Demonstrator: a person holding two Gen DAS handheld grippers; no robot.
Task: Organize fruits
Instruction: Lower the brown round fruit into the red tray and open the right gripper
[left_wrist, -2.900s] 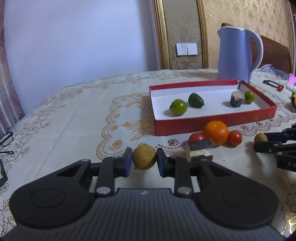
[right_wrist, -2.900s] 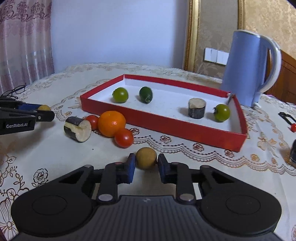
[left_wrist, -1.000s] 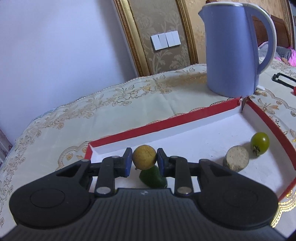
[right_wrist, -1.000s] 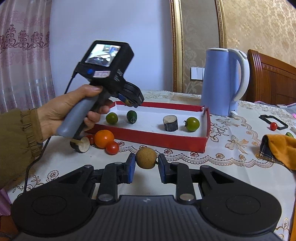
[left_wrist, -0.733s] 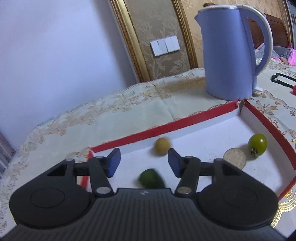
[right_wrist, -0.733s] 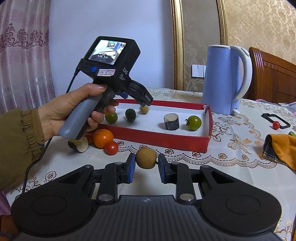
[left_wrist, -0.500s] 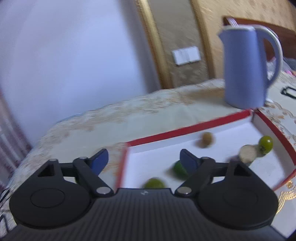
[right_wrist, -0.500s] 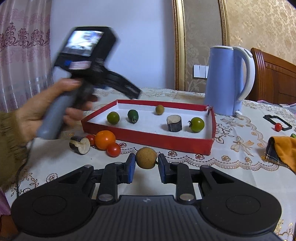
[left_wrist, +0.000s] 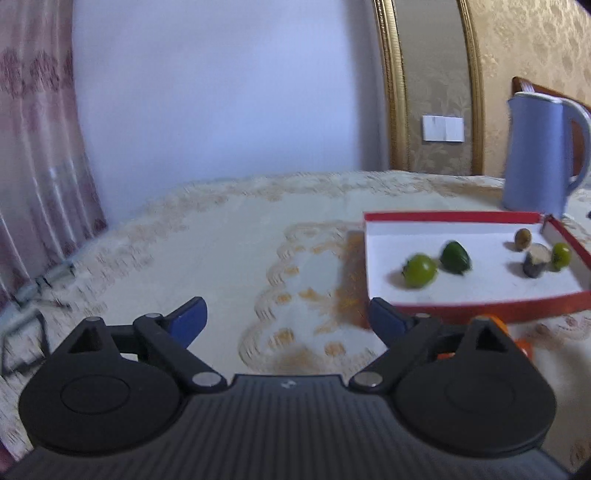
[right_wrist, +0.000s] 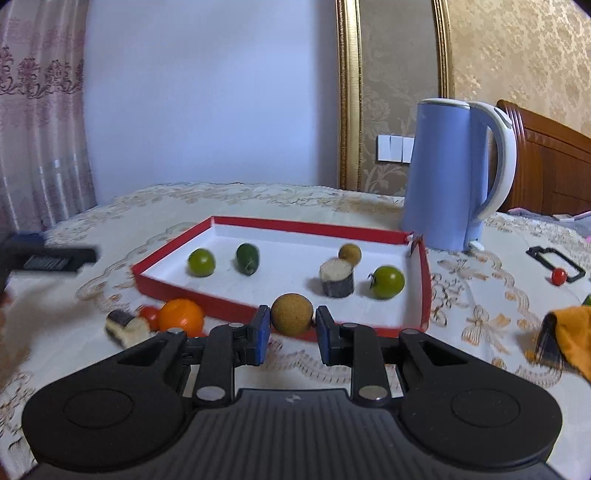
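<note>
Left gripper (left_wrist: 288, 317) now spread wide and empty, drawn back off the red tray (right_wrist: 229, 310) to its outer left, over bare tablecloth (left_wrist: 229, 236). Brown fruit (right_wrist: 349, 253) let go a moment ago now lying inside the tray toward its far wall, just behind the cut stump piece (right_wrist: 337, 277). Right gripper (right_wrist: 290, 326) still clamped on a second tan round fruit (right_wrist: 291, 314), hovering at the tray's near wall. Orange (right_wrist: 181, 315) and red tomato (right_wrist: 149, 314) outside that wall; blue kettle (right_wrist: 447, 173) beyond the far corner.
</note>
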